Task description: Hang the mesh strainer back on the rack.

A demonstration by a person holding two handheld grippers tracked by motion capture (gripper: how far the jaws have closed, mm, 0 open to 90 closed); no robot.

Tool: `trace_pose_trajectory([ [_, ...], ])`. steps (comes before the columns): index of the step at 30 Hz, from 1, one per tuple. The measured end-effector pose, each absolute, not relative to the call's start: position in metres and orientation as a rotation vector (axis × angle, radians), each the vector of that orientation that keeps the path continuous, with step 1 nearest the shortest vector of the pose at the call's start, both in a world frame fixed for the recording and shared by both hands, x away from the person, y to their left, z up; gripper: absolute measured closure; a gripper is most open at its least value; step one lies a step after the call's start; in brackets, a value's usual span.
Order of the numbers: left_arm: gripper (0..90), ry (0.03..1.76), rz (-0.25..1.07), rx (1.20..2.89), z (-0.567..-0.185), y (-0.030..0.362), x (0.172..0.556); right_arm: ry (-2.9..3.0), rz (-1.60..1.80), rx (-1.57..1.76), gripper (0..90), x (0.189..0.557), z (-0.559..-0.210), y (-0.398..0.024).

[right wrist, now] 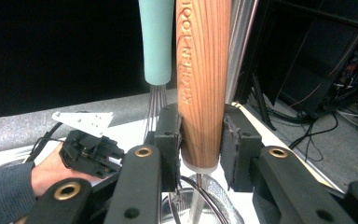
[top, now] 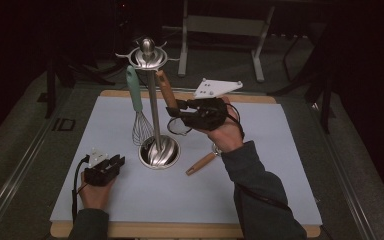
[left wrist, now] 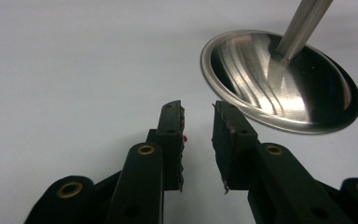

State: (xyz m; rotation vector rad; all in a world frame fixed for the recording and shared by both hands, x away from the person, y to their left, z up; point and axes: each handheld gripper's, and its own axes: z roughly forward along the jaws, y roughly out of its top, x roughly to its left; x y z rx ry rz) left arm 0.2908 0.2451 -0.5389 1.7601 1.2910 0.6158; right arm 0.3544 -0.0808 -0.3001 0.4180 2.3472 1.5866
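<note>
Right gripper [right wrist: 200, 135]: its two black jaws are clamped on the lower end of a wooden handle, one pad pressed to each side.
Right gripper, high view [top: 176, 111]: held up beside the stand's pole, grey three-cornered plate on top, the hand coming in from the right.
Wooden-handled utensil [right wrist: 203, 79]: pale brown, straight-grained wood with letters burnt down its length; it hangs upright, and its metal end below the handle is mostly hidden by the jaws.
Utensil, high view [top: 166, 91]: handle tilted slightly, its top just under the stand's hook ring.
Left gripper [left wrist: 198, 140]: jaws parted with nothing between them, low over the table just beside the stand's round base.
Left gripper, high view [top: 114, 164]: near the front left of the table, held in the left hand.
Steel utensil stand [top: 154, 107]: shiny round base, thin upright pole, ring of hooks and a knob on top.
Stand base [left wrist: 279, 84]: polished domed disc.
Whisk with mint-green handle [top: 137, 107]: hangs from the ring, left of the pole.
Second wooden-handled tool [top: 200, 163]: lies flat right of the base.
Pale blue table mat [top: 180, 200]: covers the wooden tabletop.
</note>
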Motion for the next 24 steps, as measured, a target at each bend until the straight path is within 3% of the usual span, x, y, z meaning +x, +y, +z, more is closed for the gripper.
trace_pose_trajectory([
  [11,72.8,1.291,0.613,1.764,-0.5389,0.2453,0.2910,2.381,1.585,0.453,69.6,0.3629,-0.2996,-0.0713],
  [16,72.8,1.291,0.614,1.763,-0.5390,0.2453,0.2910,2.375,1.567,0.462,61.9,0.3646,-0.3003,-0.0707],
  [24,72.7,1.292,0.615,1.763,-0.5390,0.2452,0.2911,2.370,1.543,0.447,60.9,0.3607,-0.2995,-0.0756],
])
